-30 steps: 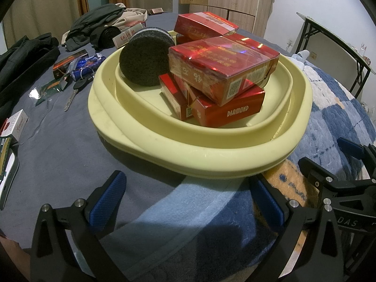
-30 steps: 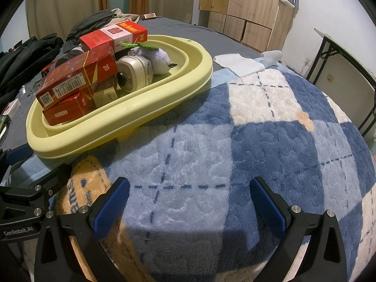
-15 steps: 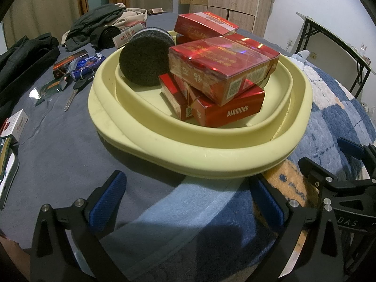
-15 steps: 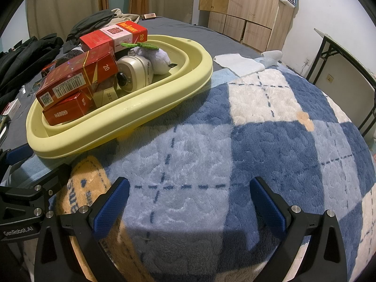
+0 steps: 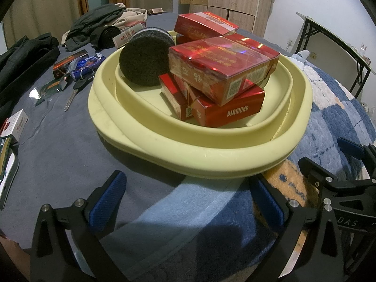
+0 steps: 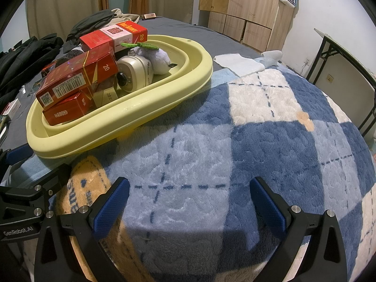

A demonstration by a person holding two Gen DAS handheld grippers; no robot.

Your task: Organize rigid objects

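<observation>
Left wrist view: red boxes (image 5: 218, 68) are piled in the yellow basin (image 5: 211, 155) on the bed, gathered for tidiness; left tool (image 5: 188, 197) and right tool (image 6: 190, 202) are held spread, empty.

Red boxes (image 5: 221, 70) — yellow basin (image 5: 211, 155)

Both wrist views low, near, sharing basin (image 5: 164, 141).
</observation>
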